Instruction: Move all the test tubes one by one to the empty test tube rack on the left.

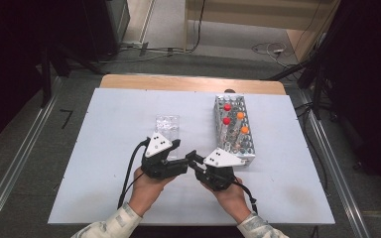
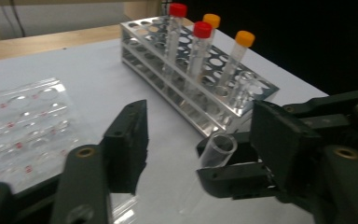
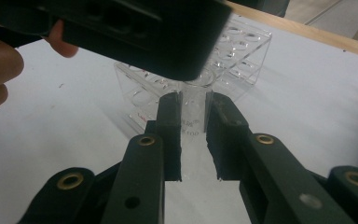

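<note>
The right gripper [image 2: 228, 163] is clamping a clear, uncapped test tube [image 2: 216, 150], seen low and right of centre in the left gripper view and at centre in the right gripper view [image 3: 193, 116]. The left gripper [image 2: 196, 135] is standing released, its jaws apart with the tube's open mouth between them and no pad touching it yet.

The tube's long axis is lying close to level, its open end pointing toward the upper right of the left gripper view, toward the metal rack [image 2: 168, 93] holding 4 capped tubes.

The risk, as I read it: smooth glass-like walls could be slipping or twisting if the left gripper is closing off-centre. A tube dropping to the tabletop [image 1: 114, 148] could roll away toward the clear plastic tray [image 1: 167, 125].
</note>
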